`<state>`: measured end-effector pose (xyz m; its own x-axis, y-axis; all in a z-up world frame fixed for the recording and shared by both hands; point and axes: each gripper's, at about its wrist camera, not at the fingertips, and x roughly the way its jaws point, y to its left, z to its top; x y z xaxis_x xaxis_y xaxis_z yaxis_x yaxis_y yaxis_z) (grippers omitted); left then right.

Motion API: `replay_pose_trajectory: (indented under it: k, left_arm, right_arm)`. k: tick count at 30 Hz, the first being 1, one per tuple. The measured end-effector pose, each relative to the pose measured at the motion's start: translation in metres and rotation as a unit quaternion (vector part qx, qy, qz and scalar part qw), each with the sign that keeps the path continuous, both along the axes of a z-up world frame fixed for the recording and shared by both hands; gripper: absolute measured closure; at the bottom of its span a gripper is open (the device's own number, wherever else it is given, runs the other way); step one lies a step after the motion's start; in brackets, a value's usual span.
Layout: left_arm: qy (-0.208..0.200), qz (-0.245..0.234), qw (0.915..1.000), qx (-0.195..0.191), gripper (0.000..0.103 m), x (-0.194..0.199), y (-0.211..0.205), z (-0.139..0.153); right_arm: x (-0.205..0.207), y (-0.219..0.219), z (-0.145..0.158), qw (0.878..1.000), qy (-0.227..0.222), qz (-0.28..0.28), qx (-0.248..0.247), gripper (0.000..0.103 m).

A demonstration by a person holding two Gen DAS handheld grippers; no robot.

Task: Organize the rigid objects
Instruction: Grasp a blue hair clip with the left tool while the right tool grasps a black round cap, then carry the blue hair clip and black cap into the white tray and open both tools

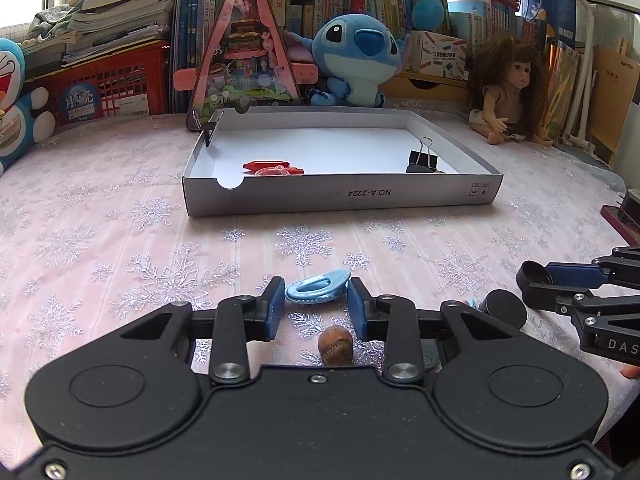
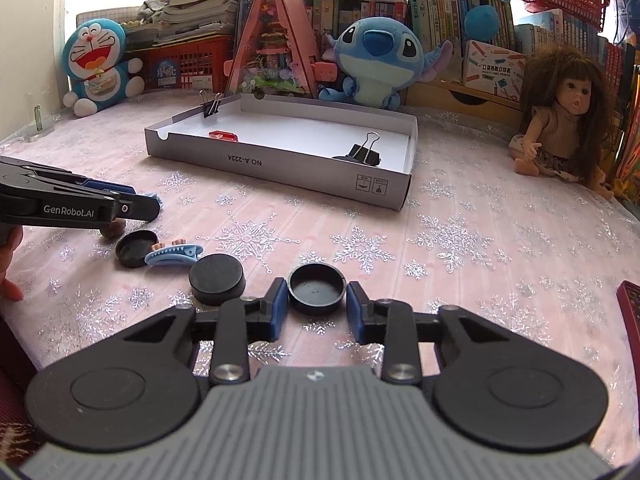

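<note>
In the left wrist view my left gripper (image 1: 317,300) is shut on a light blue plastic clip (image 1: 318,290) that lies on the pink snowflake cloth; both blue pads touch its ends. A brown walnut (image 1: 335,347) sits just behind the clip, between the fingers. In the right wrist view my right gripper (image 2: 317,300) is shut on an upturned black round cap (image 2: 317,293) resting on the cloth. Another black cap (image 2: 217,279), a third upturned one (image 2: 136,248) and a second blue clip (image 2: 174,256) lie to its left, near the left gripper (image 2: 150,205).
A shallow white cardboard box (image 1: 340,195) stands further back, holding red clips (image 1: 272,167) and a black binder clip (image 1: 420,158); another binder clip (image 1: 206,128) grips its left wall. Plush toys, a doll (image 2: 560,120), books and red crates line the back edge.
</note>
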<state>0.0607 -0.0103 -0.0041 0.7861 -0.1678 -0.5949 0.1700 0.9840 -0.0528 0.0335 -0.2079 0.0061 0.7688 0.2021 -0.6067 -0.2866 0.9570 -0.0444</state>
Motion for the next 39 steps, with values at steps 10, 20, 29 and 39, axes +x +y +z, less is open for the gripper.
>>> replay_pose_trajectory:
  k: [10,20,29,39]
  left_arm:
    - [-0.004,-0.001,1.0000,-0.003,0.071,-0.001,0.005,0.009]
    - [-0.013,0.013,0.9997,-0.014,0.071,0.008,0.019,0.028]
    - [-0.013,0.018,0.9993,-0.031,0.071,0.029,0.030,0.051]
    - [-0.018,0.034,0.9979,-0.051,0.071,0.058,0.038,0.070]
  right_arm:
    - [-0.001,-0.001,0.004,1.000,-0.008,-0.005,0.003,0.066]
    - [0.007,-0.001,0.016,1.000,-0.025,-0.016,-0.004,0.066]
    - [0.030,-0.010,0.034,0.999,-0.028,-0.041,0.012,0.066]
    - [0.059,-0.017,0.052,0.997,-0.035,-0.059,0.031,0.066]
